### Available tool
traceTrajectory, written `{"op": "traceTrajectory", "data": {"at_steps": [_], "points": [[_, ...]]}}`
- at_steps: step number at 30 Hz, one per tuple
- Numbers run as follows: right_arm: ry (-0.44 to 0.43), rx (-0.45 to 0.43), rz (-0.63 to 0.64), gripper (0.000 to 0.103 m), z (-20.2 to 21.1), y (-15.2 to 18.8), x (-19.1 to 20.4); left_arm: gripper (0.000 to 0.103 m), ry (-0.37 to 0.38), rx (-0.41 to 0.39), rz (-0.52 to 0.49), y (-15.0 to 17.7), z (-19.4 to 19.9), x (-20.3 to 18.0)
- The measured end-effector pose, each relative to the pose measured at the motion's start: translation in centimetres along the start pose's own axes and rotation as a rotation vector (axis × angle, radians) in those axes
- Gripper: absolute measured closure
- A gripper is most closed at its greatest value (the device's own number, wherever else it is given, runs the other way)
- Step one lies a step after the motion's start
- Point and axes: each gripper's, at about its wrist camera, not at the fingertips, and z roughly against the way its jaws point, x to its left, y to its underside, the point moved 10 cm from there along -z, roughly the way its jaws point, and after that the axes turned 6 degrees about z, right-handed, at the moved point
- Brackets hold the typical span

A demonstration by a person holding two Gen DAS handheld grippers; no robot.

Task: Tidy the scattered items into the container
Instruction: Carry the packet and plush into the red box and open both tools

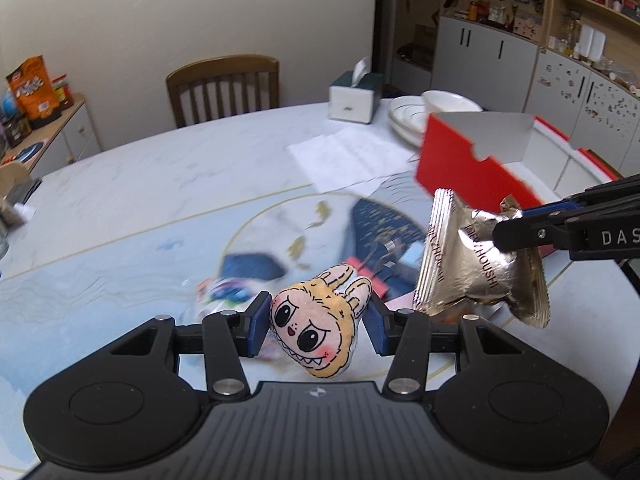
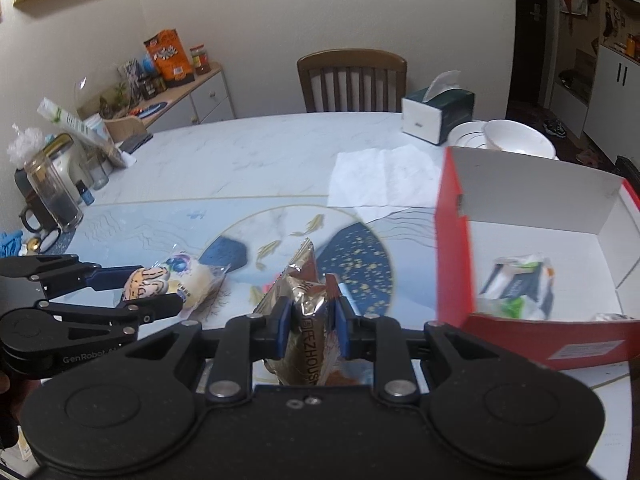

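My left gripper (image 1: 316, 320) is shut on a small plush toy (image 1: 316, 324), a yellow-furred face with big eyes and rabbit ears, held above the table. From the right wrist view, that left gripper (image 2: 132, 292) and the toy (image 2: 144, 282) sit at the left. My right gripper (image 2: 312, 328) is shut on a gold foil snack packet (image 2: 306, 280), which hangs crumpled in the left wrist view (image 1: 472, 264) under the right gripper (image 1: 516, 232). The red cardboard box (image 2: 452, 240) with a white inside stands to the right and holds a few wrapped packets (image 2: 516, 284).
A clear-wrapped bun (image 2: 192, 280) and small blurred items (image 1: 384, 264) lie on the table mat. Behind are a paper sheet (image 2: 384, 176), a tissue box (image 2: 436, 116), stacked white bowls (image 2: 516, 136) and a wooden chair (image 2: 352, 76). Glass jars (image 2: 52, 196) crowd the left edge.
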Motion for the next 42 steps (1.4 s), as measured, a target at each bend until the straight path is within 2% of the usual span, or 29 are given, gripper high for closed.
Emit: {"op": "traceTrajectory", "data": {"at_steps": [13,27,34,42], "points": [[-0.003,-0.083,-0.093,0.082,4.3,-0.4,-8.1,0.055,0.068,-0.046,-0.097,-4.4,-0.7,-10.5],[0.085,-0.161,-0.197,0.082,6.9,-0.6,-18.9,0.055,0.130,-0.073,-0.234,-8.3,-3.4,-21.3],[0.133,-0.175,-0.224,0.082,7.3,-0.3,-23.2,0.055,0.144,-0.064,-0.299,-9.7,-5.8,-25.1],[0.173,-0.172,-0.253,0.082,6.3,-0.4,-27.5,0.055,0.146,-0.051,-0.357,-11.6,-9.2,-27.6]]}}
